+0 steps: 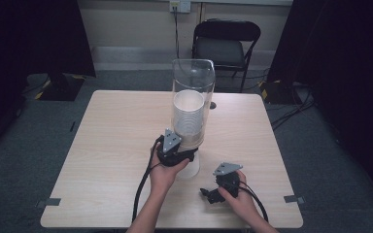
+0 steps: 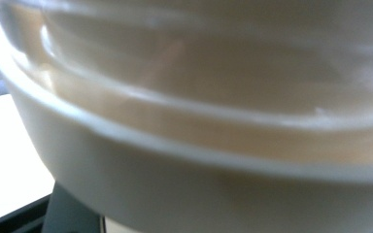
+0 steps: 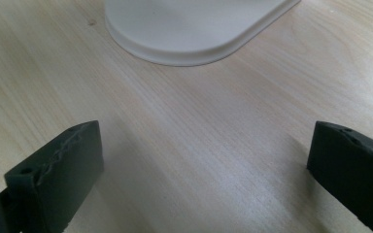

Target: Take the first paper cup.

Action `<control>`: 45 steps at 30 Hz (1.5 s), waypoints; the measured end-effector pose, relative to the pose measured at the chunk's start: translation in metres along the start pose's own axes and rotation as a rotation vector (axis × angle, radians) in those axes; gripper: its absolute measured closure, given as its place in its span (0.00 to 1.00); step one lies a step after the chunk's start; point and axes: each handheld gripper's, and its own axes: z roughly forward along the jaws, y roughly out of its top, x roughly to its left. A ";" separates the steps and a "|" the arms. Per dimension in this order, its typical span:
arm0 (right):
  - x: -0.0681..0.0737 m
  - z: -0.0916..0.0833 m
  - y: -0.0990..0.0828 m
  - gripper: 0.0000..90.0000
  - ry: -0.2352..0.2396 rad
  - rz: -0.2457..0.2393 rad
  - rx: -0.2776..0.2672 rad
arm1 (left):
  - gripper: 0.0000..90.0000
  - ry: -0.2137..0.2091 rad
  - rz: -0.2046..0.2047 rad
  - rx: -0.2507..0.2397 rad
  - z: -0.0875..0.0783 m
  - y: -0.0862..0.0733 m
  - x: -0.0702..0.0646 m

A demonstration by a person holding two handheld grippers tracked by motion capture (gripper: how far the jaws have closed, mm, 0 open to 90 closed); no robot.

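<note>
Worktop's wood; left gripper [image 1: 187, 156] clamps the cup dispenser's [image 1: 193, 99] bottom cup [image 1: 190, 167], right gripper [image 3: 204, 160] idles open. Yank crooked, dispenser probably tips.

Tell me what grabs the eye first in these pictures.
A tall clear cup dispenser holding a stack of white cups stands at the middle of the table. The left hand-held gripper is shut on the bottom cup under it. The right hand-held gripper rests open near the front edge.
</note>
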 end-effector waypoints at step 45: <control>-0.001 0.000 0.000 0.00 0.006 -0.003 0.005 | 0.38 0.038 0.022 0.371 -0.058 -0.091 0.060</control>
